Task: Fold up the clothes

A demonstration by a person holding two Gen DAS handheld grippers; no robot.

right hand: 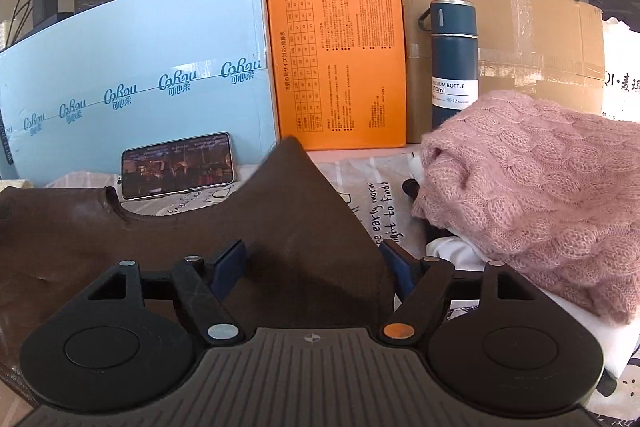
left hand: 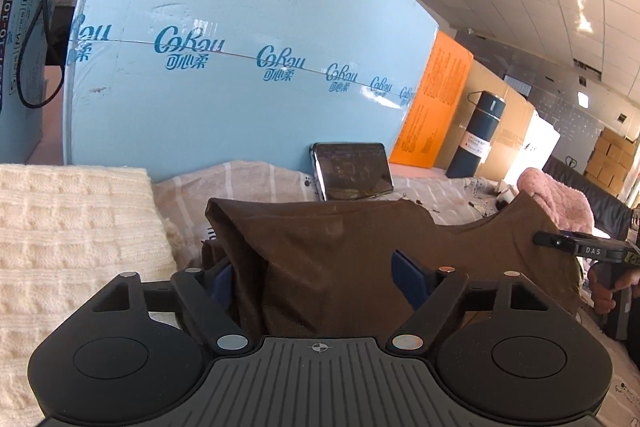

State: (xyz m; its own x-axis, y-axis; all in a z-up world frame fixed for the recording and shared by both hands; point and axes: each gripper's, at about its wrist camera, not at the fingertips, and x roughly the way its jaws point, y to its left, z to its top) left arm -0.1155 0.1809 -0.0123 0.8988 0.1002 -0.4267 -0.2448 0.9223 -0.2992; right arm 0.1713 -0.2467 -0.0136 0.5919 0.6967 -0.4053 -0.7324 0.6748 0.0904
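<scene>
A brown top (left hand: 332, 259) lies on a striped bedsheet, its neckline toward the boxes at the back. In the left wrist view my left gripper (left hand: 316, 279) stands open, its blue fingers (left hand: 408, 279) wide apart, and the top's left shoulder bunches up between them. In the right wrist view my right gripper (right hand: 314, 267) is open too, blue pads (right hand: 230, 265) either side of the raised right shoulder of the brown top (right hand: 296, 211). The right gripper also shows at the right edge of the left wrist view (left hand: 580, 247).
A cream knit (left hand: 68, 235) lies at the left. A pink cable-knit sweater (right hand: 540, 207) lies on white cloth at the right. A phone (right hand: 178, 165) leans on a blue box (right hand: 140, 67). An orange box (right hand: 336, 59), a cardboard box (right hand: 520, 39) and a dark vacuum bottle (right hand: 454, 63) stand behind.
</scene>
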